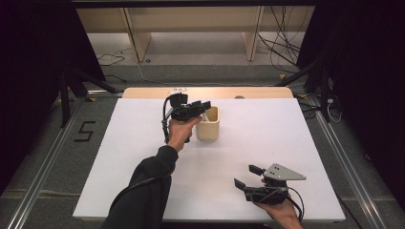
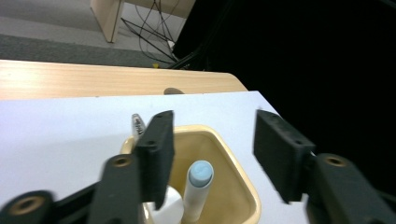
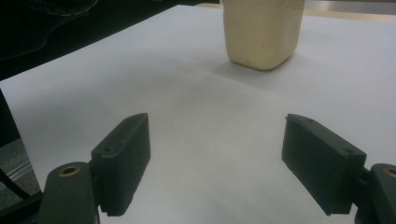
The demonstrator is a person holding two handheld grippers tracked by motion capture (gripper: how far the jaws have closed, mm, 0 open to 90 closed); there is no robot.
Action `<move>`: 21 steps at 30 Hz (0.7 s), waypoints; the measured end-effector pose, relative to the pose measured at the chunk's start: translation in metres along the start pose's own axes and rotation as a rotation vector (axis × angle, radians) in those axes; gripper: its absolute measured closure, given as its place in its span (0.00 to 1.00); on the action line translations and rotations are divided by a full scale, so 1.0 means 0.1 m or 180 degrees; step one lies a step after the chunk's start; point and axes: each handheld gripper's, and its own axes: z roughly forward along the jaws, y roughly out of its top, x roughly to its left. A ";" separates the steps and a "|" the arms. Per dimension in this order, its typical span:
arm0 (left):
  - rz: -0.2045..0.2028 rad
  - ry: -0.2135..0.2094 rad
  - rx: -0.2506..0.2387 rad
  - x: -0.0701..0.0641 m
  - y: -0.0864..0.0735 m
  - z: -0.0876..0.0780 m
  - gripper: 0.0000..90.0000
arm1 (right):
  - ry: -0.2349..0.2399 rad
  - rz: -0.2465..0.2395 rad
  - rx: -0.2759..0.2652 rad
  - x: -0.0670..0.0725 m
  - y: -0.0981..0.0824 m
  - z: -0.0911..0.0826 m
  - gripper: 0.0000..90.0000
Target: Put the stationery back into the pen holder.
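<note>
Standing in the cup [image 2: 243, 186], a pen [image 2: 198, 186] just below the spread left hand-held gripper [image 2: 212, 154].

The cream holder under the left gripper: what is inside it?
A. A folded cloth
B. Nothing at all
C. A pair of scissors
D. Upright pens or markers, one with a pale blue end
D: in the left gripper view, the cream holder contains upright pens, including a white marker with a pale blue end.

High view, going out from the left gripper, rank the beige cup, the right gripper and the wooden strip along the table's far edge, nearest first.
1. The beige cup, directly under the left gripper, whose jaws stand open above it.
2. The wooden strip, just beyond it at the table's far edge.
3. The right gripper, at the near right of the white table.
</note>
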 end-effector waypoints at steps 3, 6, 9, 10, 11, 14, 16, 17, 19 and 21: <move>0.0008 0.0098 -0.0024 0.01 0.03 -0.06 0.38 | 0.0004 0.0005 0.0013 0.01 0.00 0.00 0.27; -0.0013 0.0092 -0.0004 0.04 0.07 -0.14 0.31 | 0.0008 -0.0002 0.0012 0.01 0.00 0.01 0.27; -0.0009 0.0040 0.0034 0.05 0.08 -0.22 0.28 | 0.0002 -0.0001 0.0013 0.01 0.00 0.01 0.27; 0.0002 0.0018 0.0033 0.05 0.08 -0.25 0.27 | 0.0000 -0.0002 0.0013 0.01 0.00 0.01 0.27; -0.0008 0.0002 0.0037 0.06 0.07 -0.28 0.26 | 0.0000 0.0003 0.0010 0.01 0.00 0.01 0.27; -0.0001 -0.0048 0.0075 0.08 0.06 -0.36 0.25 | -0.0003 -0.0002 0.0004 0.01 0.00 0.01 0.27; -0.0009 -0.0083 0.0083 0.09 0.04 -0.41 0.24 | -0.0002 0.0001 0.0004 0.01 0.00 0.01 0.27; 0.0021 -0.0105 0.0101 0.09 0.03 -0.43 0.24 | -0.0001 -0.0004 0.0003 0.01 0.00 0.01 0.27; 0.0037 -0.0126 0.0109 0.09 0.00 -0.48 0.23 | 0.0000 0.0004 0.0003 0.01 0.00 0.01 0.27; 0.0050 -0.0189 0.0111 0.10 -0.03 -0.53 0.23 | 0.0001 0.0006 0.0001 0.01 0.00 0.01 0.27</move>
